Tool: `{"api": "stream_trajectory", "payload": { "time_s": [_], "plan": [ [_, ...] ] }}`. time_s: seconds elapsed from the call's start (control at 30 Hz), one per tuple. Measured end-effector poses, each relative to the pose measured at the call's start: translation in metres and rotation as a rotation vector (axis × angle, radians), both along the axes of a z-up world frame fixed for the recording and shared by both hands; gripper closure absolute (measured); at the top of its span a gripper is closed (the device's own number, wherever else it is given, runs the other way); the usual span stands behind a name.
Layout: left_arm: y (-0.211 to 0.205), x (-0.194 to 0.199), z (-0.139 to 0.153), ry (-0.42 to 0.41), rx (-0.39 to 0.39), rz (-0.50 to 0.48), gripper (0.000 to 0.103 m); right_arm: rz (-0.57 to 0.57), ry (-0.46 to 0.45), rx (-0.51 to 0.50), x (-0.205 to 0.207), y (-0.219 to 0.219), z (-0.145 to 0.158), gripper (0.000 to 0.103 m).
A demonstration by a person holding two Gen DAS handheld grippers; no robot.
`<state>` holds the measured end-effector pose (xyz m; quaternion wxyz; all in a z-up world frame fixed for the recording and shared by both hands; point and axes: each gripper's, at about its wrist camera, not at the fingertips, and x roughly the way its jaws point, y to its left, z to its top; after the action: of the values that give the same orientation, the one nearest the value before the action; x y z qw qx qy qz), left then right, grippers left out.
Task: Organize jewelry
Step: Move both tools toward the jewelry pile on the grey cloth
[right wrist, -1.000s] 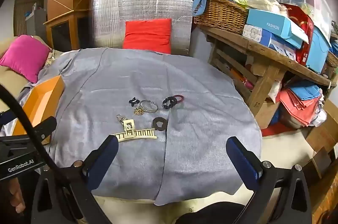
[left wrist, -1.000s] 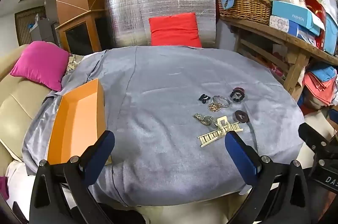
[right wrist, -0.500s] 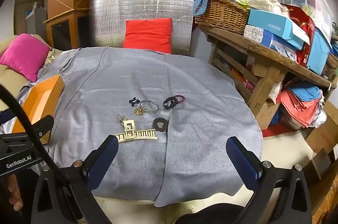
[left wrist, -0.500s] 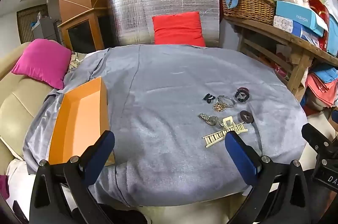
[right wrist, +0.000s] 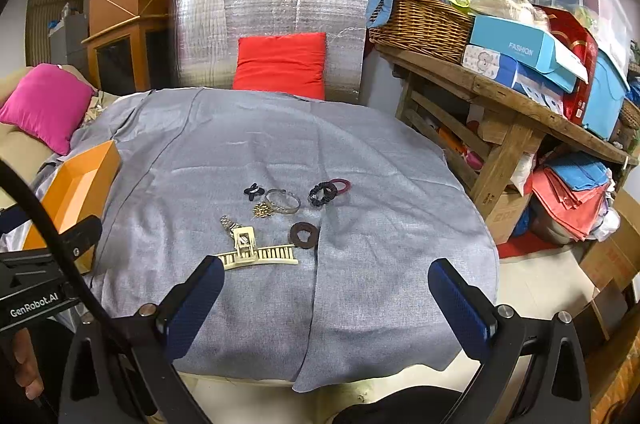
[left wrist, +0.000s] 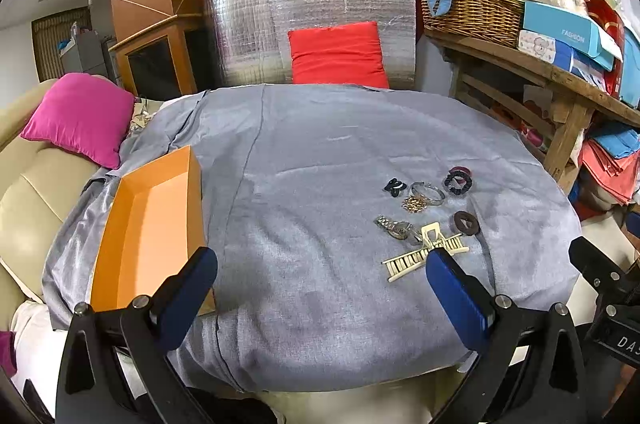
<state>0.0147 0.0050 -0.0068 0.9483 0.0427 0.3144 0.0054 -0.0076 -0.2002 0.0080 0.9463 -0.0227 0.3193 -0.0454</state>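
While both tongs, left and right, gape empty, the jewelry lies just beyond their tips.

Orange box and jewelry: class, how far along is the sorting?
Done: nothing; the orange box looks empty. In hand: nothing; left gripper and right gripper hover with jaws open. Left: the cream hair clip, silver bangle, watch and scrunchies all lie on the grey cloth.

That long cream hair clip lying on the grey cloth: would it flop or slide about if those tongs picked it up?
The cream hair clip looks like rigid plastic, so it probably stays stiff. Its long toothed bar may tilt if gripped near one end. It likely weighs little, and the grey cloth should keep it from sliding far.
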Motion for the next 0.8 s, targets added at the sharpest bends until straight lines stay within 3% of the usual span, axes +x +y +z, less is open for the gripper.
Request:
{"api": "stream_trajectory", "payload": {
  "time_s": [0.8],
  "plan": [
    [-0.0010,0.0028,-0.0077,0.015,0.026,-0.006,0.000,-0.012,0.007,0.008,0.0024,-0.0038,-0.0064,0.000]
  ]
}}
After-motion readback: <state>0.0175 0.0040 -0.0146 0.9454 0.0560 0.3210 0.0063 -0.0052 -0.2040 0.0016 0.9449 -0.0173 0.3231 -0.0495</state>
